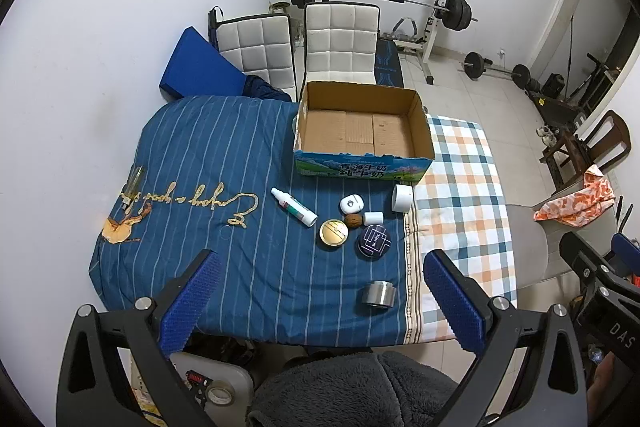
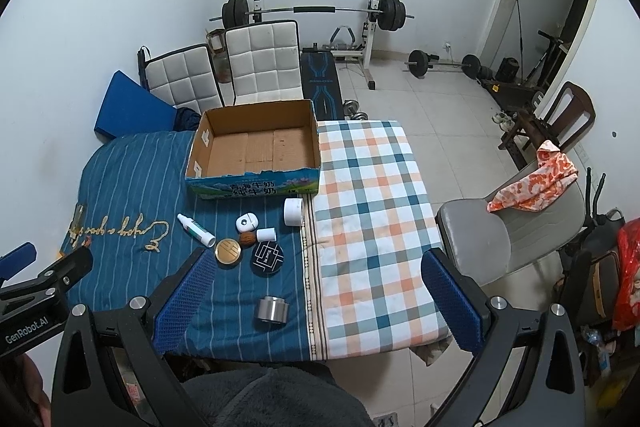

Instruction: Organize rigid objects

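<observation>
An empty cardboard box (image 1: pixel 362 131) (image 2: pixel 256 151) stands at the far side of the cloth-covered table. In front of it lie a white spray bottle (image 1: pixel 294 213) (image 2: pixel 196 230), a white oval case (image 1: pixel 351 204) (image 2: pixel 246 222), a walnut (image 1: pixel 353 220) (image 2: pixel 247 239), a small white cylinder (image 1: pixel 373 218) (image 2: pixel 266 235), a larger white jar (image 1: pixel 402 198) (image 2: pixel 293 211), a gold round tin (image 1: pixel 333 233) (image 2: pixel 228 251), a dark round tin (image 1: pixel 374 240) (image 2: pixel 267 257) and a steel cylinder (image 1: pixel 379 293) (image 2: pixel 272 309). My left gripper (image 1: pixel 320 303) and right gripper (image 2: pixel 318 303) are open, empty, above the table's near edge.
A blue striped cloth (image 1: pixel 208 163) and a plaid cloth (image 2: pixel 372 211) cover the table. Two white chairs (image 1: pixel 300 47) stand behind it, a grey chair (image 2: pixel 500 239) with an orange cloth to the right. A weight bench and barbells (image 2: pixel 312 11) are at the back wall.
</observation>
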{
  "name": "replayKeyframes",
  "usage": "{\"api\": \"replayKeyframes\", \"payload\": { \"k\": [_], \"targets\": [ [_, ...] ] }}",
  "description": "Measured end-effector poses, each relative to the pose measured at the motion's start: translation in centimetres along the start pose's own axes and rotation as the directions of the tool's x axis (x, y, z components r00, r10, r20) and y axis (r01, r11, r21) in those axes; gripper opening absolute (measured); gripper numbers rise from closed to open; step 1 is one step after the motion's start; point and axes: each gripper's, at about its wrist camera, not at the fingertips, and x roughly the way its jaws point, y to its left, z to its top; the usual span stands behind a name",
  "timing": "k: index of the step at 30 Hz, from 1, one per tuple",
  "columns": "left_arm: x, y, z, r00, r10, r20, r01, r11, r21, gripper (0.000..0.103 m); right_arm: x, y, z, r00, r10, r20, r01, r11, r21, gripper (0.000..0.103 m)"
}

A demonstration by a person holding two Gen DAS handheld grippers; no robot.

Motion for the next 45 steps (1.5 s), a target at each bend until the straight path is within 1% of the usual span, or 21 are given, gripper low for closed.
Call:
{"api": "replayKeyframes", "payload": {
  "k": [29, 38, 42, 44, 45],
  "targets": [
    [-0.4, -0.5, -0.4, 1.0, -0.009, 0.01, 0.009, 1.0, -0.005, 0.103, -0.4, -0.4, -0.3, 1.0, 0.002, 0.011, -0.002, 1.0, 0.001, 0.103],
    [0.5, -0.4, -0.5, 1.0, -0.021, -0.012, 0.021, 1.0, -0.01, 0.103, -0.2, -0.4, -0.6, 1.0, 0.008, 0.005, -0.008, 1.0, -0.001, 0.103],
    [2.5, 0.3, -0.6, 0.999, -0.009, -0.048, 0.008, 1.0, -0.021, 0.103, 2.2, -0.3, -0.7, 0.999, 0.027, -0.046, -0.027, 1.0, 0.006, 0.103],
    [4.7, 0.7, -0.9, 0.997, 0.01, -0.083, -0.012, 1.0, -0.025, 0.103, 5.0, -0.1, -1.1, 0.993, 0.047, -0.109, -0.047, 0.999, 0.009, 0.103],
    [6.3, 1.0, -1.2, 0.993, 0.024, -0.114, -0.027, 0.999, -0.025, 0.103, 6.9, 0.1, -1.4, 0.987, 0.059, -0.151, -0.058, 0.998, 0.012, 0.103]
  ]
}}
